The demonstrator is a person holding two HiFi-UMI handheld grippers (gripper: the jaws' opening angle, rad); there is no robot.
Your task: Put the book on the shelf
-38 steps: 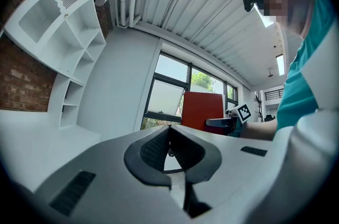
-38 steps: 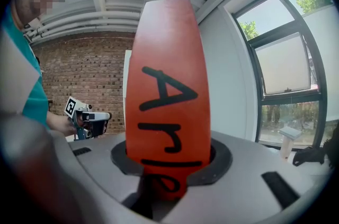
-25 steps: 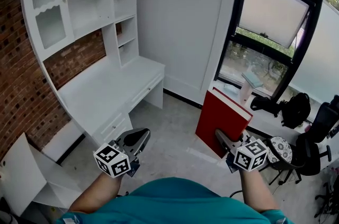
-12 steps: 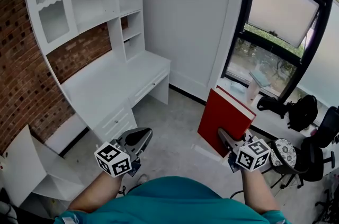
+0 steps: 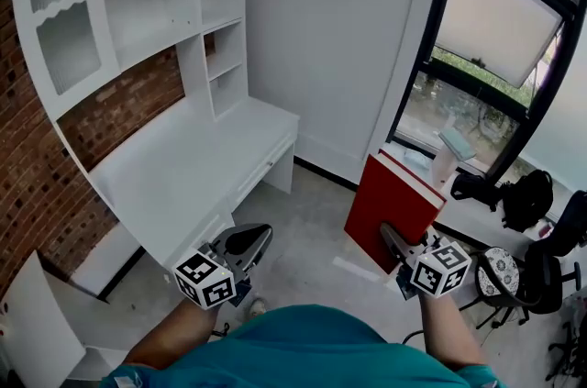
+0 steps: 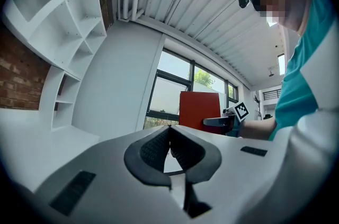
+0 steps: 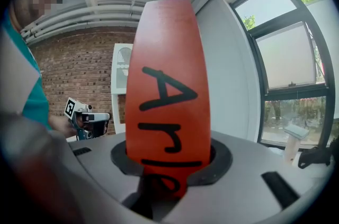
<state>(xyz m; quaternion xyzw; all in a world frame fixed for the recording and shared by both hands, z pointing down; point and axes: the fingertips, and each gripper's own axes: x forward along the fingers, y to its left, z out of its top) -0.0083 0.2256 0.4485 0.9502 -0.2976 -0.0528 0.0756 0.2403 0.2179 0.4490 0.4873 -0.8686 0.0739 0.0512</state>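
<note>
A red hardback book (image 5: pixel 393 207) stands upright in the air at the right, clamped at its lower edge by my right gripper (image 5: pixel 396 247). Its red spine (image 7: pixel 168 96) carries black hand lettering and fills the space between the jaws in the right gripper view. My left gripper (image 5: pixel 249 239) hangs low at the left, its jaws shut with nothing between them (image 6: pixel 169 148). The white shelf unit (image 5: pixel 151 5) with open compartments rises over a white desk (image 5: pixel 188 161) at the far left. In the left gripper view the book (image 6: pixel 199 110) shows beyond the jaws.
A brick wall (image 5: pixel 119 116) backs the shelf unit. A large dark-framed window (image 5: pixel 500 56) fills the right side, with bags (image 5: pixel 518 194) and a patterned stool (image 5: pixel 500 271) on the floor below it. A loose white panel (image 5: pixel 41 322) leans at the bottom left.
The head view has shifted so the shelf unit and desk look larger and nearer. Both grippers keep about the same places, and the book stays clamped in the right one.
</note>
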